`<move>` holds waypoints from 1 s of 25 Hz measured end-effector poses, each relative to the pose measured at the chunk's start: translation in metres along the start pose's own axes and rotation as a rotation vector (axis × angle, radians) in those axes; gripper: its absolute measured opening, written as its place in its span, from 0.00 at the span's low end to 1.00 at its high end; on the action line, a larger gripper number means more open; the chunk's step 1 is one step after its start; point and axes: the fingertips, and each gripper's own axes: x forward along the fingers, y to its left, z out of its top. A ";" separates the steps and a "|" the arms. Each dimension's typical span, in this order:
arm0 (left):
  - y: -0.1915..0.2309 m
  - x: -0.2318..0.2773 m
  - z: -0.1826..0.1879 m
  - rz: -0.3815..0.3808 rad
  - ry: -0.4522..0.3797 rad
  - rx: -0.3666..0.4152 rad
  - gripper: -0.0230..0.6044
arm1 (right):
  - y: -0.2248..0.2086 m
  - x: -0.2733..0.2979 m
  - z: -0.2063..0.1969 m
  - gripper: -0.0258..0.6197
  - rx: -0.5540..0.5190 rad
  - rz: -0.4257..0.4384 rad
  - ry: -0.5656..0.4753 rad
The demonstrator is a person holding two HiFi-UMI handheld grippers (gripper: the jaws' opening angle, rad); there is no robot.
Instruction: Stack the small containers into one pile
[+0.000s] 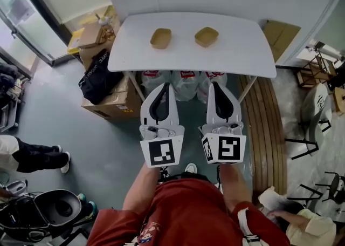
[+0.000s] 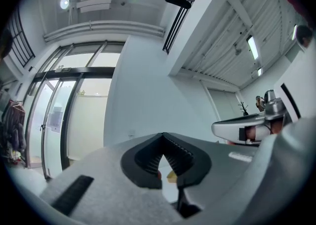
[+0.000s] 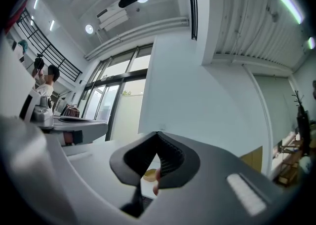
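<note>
the two small tan containers sit on the white table [image 1: 237, 50] in the upper middle of the head view. the left container [image 1: 160, 38] and the right container [image 1: 206, 36] are side by side but well apart. each is upright with its open mouth up, so either one could drop into the other. neither is lifted or nested, so the pile is not yet begun.

the left gripper [image 1: 164, 87] and the right gripper [image 1: 217, 85] hang in the middle of the frame, below the table's near edge. they point toward the table, and each is roughly in line with the container on its own side. that reads as a ready stance, one tool per container. both are short of the table and touch nothing.

in each gripper's own view the dark ribbed pads meet at the tips with nothing pinched between them, so both tools are closed and empty. a sliver of tan shows through the gap lower down, far beyond the jaws, and is probably a container on the table.

closed jaws cannot take a rim. in my judgement one gripper has to spread its jaws and reach forward to a container wall before anything can be stacked.

bags [image 1: 186, 80] and cardboard boxes [image 1: 113, 104] sit under and beside the table, off the work surface.
</note>
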 end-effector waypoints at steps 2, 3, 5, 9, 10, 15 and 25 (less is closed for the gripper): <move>-0.012 0.007 -0.004 -0.010 0.010 0.002 0.04 | -0.012 -0.002 -0.004 0.04 0.001 -0.006 0.010; -0.018 0.011 -0.005 -0.014 0.016 0.002 0.04 | -0.018 -0.001 -0.006 0.04 0.003 -0.007 0.014; -0.030 0.020 -0.008 -0.021 0.023 0.002 0.04 | -0.032 -0.001 -0.008 0.04 0.008 -0.011 0.019; -0.050 0.031 -0.016 -0.030 0.035 0.011 0.04 | -0.058 0.000 -0.014 0.04 0.027 -0.016 0.031; -0.053 0.032 -0.018 -0.029 0.043 0.015 0.04 | -0.062 0.000 -0.016 0.04 0.032 -0.014 0.034; -0.060 0.043 -0.022 -0.020 0.054 0.025 0.04 | -0.072 0.007 -0.022 0.04 0.024 0.002 0.036; -0.041 0.072 -0.036 -0.008 0.046 0.012 0.04 | -0.079 0.041 -0.035 0.04 0.021 -0.004 0.042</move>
